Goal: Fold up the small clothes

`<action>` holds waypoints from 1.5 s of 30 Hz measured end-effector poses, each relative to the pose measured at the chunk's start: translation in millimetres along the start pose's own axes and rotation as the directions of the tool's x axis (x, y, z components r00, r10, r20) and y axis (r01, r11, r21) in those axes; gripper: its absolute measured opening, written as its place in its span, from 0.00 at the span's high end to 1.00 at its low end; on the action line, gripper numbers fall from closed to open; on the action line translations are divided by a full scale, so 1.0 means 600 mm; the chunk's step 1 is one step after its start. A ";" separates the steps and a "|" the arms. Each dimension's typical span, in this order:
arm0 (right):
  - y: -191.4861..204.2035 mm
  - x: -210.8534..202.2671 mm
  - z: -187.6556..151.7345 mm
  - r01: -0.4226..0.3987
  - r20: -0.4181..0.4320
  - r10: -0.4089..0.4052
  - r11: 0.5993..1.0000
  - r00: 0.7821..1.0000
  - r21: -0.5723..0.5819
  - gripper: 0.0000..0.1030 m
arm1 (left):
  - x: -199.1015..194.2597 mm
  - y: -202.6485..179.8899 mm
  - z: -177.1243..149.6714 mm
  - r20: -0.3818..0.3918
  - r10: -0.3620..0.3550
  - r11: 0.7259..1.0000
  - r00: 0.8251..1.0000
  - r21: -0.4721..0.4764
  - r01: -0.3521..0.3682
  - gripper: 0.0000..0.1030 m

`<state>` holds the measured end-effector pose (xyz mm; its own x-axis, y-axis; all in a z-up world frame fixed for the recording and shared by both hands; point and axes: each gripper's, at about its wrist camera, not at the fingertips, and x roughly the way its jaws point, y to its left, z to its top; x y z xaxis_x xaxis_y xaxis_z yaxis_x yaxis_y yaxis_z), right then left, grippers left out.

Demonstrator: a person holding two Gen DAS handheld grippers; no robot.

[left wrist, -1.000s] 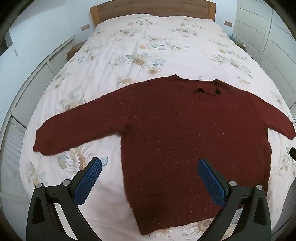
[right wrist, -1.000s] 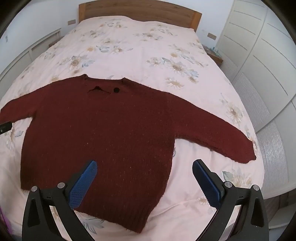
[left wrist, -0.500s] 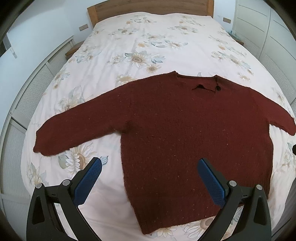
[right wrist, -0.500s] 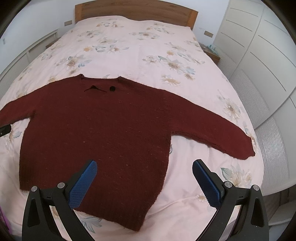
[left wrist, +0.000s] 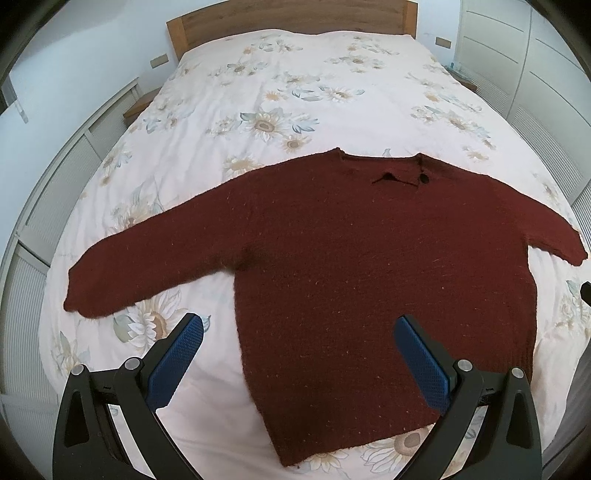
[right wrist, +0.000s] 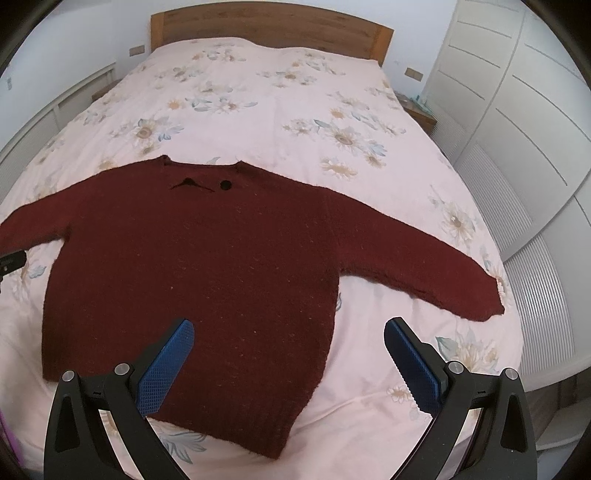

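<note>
White cupboards flank floral bed (left wrist: 295,92) bearing flat maroon sweater (left wrist: 351,258); both hand-held grippers (left wrist: 297,354) (right wrist: 288,354) apparently hover, jaws apart.

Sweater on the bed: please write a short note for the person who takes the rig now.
Left tool: open, holds nothing, above the sweater's lower left edge.
Right tool: open, holds nothing, above the lower right edge.
The dark red sweater lies flat on the floral bedcover, neck toward the wooden headboard, both sleeves spread outward.
Done: the sweater is laid out smooth.
Left: every fold. Probably bring each sleeve over the body first, then fold the hem up.
</note>
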<state>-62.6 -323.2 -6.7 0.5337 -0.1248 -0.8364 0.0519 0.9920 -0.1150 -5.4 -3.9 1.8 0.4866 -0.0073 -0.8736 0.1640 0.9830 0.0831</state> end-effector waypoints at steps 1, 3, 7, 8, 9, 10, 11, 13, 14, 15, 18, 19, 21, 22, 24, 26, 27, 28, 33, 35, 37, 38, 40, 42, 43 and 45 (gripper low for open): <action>0.001 0.000 0.001 0.001 0.000 -0.001 1.000 1.000 -0.003 0.00 | 0.000 0.000 0.000 0.001 0.000 1.000 1.000 0.000 0.000 0.01; 0.001 0.000 0.001 0.001 0.001 -0.001 1.000 1.000 -0.004 0.00 | 0.001 0.000 0.000 -0.004 -0.005 1.000 1.000 0.001 0.005 0.01; 0.001 -0.001 0.001 0.003 0.000 -0.003 1.000 1.000 -0.006 0.00 | 0.006 0.001 -0.002 -0.015 -0.010 1.000 1.000 -0.001 0.010 0.01; 0.002 -0.001 0.001 0.004 -0.001 -0.004 1.000 1.000 -0.006 0.00 | 0.007 0.000 -0.003 -0.017 -0.009 1.000 1.000 0.000 0.009 0.01; 0.002 -0.001 0.000 0.005 -0.001 -0.005 1.000 1.000 -0.006 0.00 | 0.007 0.001 -0.004 -0.018 -0.009 1.000 1.000 0.001 0.009 0.01; 0.004 -0.001 -0.001 0.006 -0.001 -0.006 1.000 1.000 -0.006 0.00 | 0.008 0.001 -0.004 -0.019 -0.009 1.000 1.000 0.001 0.009 0.01; 0.003 -0.001 -0.001 0.006 -0.001 -0.006 1.000 1.000 -0.006 0.00 | 0.008 0.000 -0.005 -0.020 -0.009 1.000 1.000 0.002 0.009 0.01; 0.005 -0.001 -0.001 0.007 -0.002 -0.007 1.000 1.000 -0.006 0.00 | 0.008 0.000 -0.005 -0.019 -0.010 1.000 1.000 0.002 0.010 0.01; 0.005 -0.001 -0.002 0.008 -0.002 -0.008 1.000 1.000 -0.007 0.00 | 0.008 0.001 -0.005 -0.019 -0.010 1.000 1.000 0.002 0.010 0.01; 0.005 -0.001 -0.002 0.009 -0.002 -0.009 1.000 1.000 -0.008 0.00 | 0.008 0.001 -0.005 -0.019 -0.010 1.000 1.000 0.002 0.010 0.01; 0.005 0.000 -0.002 0.010 -0.005 -0.010 1.000 1.000 -0.011 0.00 | 0.010 0.000 -0.006 -0.020 -0.011 1.000 1.000 0.006 0.011 0.01; 0.005 0.000 -0.002 0.010 -0.006 -0.010 1.000 1.000 -0.011 0.00 | 0.010 -0.001 -0.007 -0.020 -0.012 1.000 1.000 0.007 0.012 0.01; 0.005 0.000 -0.002 0.009 -0.005 -0.009 1.000 1.000 -0.011 0.00 | 0.010 -0.002 -0.007 -0.022 -0.015 1.000 1.000 0.011 0.015 0.01; 0.005 0.001 -0.002 0.009 -0.005 -0.009 1.000 1.000 -0.011 0.00 | 0.010 -0.002 -0.008 -0.023 -0.017 1.000 1.000 0.012 0.017 0.01; 0.005 0.001 -0.003 0.008 -0.007 -0.008 1.000 1.000 -0.013 0.00 | 0.010 -0.004 -0.008 -0.022 -0.019 1.000 1.000 0.014 0.020 0.01; 0.005 0.002 -0.003 0.009 -0.007 -0.009 1.000 1.000 -0.018 0.00 | 0.010 -0.005 -0.008 -0.023 -0.018 1.000 1.000 0.014 0.018 0.01; 0.006 0.002 -0.004 0.010 -0.007 -0.010 1.000 1.000 -0.020 0.00 | 0.010 -0.005 -0.008 -0.023 -0.019 1.000 1.000 0.013 0.019 0.01; 0.006 0.002 -0.005 0.010 -0.008 -0.010 1.000 1.000 -0.021 0.00 | 0.010 -0.005 -0.008 -0.023 -0.020 1.000 1.000 0.013 0.020 0.01; 0.008 0.003 -0.003 0.014 -0.011 -0.014 1.000 1.000 -0.022 0.00 | 0.010 -0.006 -0.008 -0.025 -0.018 1.000 1.000 0.015 0.018 0.01; 0.008 0.004 -0.001 0.014 -0.013 -0.014 1.000 1.000 -0.023 0.00 | 0.009 -0.006 -0.009 -0.025 -0.019 1.000 0.999 0.015 0.020 0.01; 0.010 0.005 -0.001 0.016 -0.014 -0.016 1.000 1.000 -0.024 0.00 | 0.010 -0.007 -0.009 -0.027 -0.019 1.000 0.999 0.016 0.019 0.01; 0.010 0.005 -0.001 0.017 -0.014 -0.017 1.000 1.000 -0.024 0.00 | 0.010 -0.007 -0.009 -0.027 -0.020 1.000 0.999 0.017 0.020 0.01; 0.010 0.006 -0.001 0.015 -0.013 -0.015 1.000 1.000 -0.020 0.00 | 0.012 -0.007 -0.010 -0.029 -0.021 1.000 0.999 0.019 0.021 0.01; 0.010 0.007 0.000 0.012 -0.013 -0.012 1.000 1.000 -0.017 0.00 | 0.013 -0.008 -0.010 -0.032 -0.021 0.999 0.999 0.024 0.022 0.01; 0.009 0.009 0.000 0.013 -0.014 -0.013 1.000 1.000 -0.015 0.00 | 0.015 -0.008 -0.010 -0.034 -0.022 0.999 0.999 0.025 0.023 0.01; 0.007 0.013 0.001 0.013 -0.014 -0.013 1.000 1.000 -0.011 0.00 | 0.019 -0.008 -0.010 -0.038 -0.021 0.999 0.999 0.029 0.022 0.01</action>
<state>-57.6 -319.7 -13.1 0.5210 -0.1384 -0.8423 0.0496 0.9900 -0.1320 -6.1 -7.8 -11.6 0.4496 -0.0212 -0.8930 0.1999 0.9768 0.0775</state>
